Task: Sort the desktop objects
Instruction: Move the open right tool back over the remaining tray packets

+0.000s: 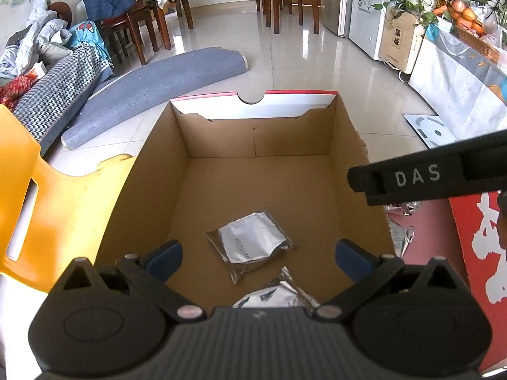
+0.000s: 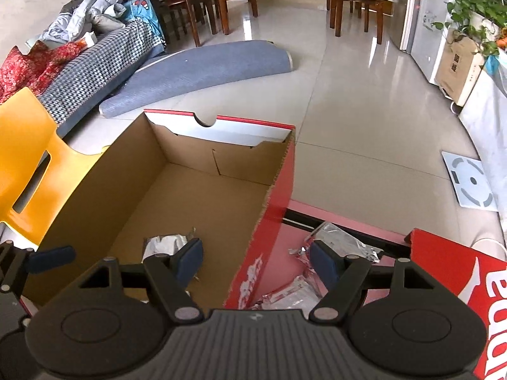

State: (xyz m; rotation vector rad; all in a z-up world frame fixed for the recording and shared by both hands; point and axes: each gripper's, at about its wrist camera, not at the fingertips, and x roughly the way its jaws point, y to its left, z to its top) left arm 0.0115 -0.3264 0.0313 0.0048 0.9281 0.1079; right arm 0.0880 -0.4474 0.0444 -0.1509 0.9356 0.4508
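Note:
An open cardboard box [image 1: 152, 171] with a red outside [image 2: 272, 221] stands on the table. Two silver foil packets lie on its floor, one [image 1: 253, 240] in the middle and one [image 1: 279, 294] nearer me. My left gripper [image 1: 258, 255] hangs open over them, holding nothing. A finger [image 1: 427, 175] of the right gripper, marked DAS, crosses the box's right rim. My right gripper [image 2: 256, 258] is open astride the box's right wall, with nothing held. More foil packets [image 2: 342, 243] lie on the red surface to the right of the box.
A yellow plastic chair [image 1: 47, 190] stands left of the box. A red printed box lid [image 2: 459, 285] lies at the right. Beyond are a tiled floor, a rolled blue mat [image 1: 152, 85], a sofa with clothes, wooden chairs and a white scale [image 2: 472, 183].

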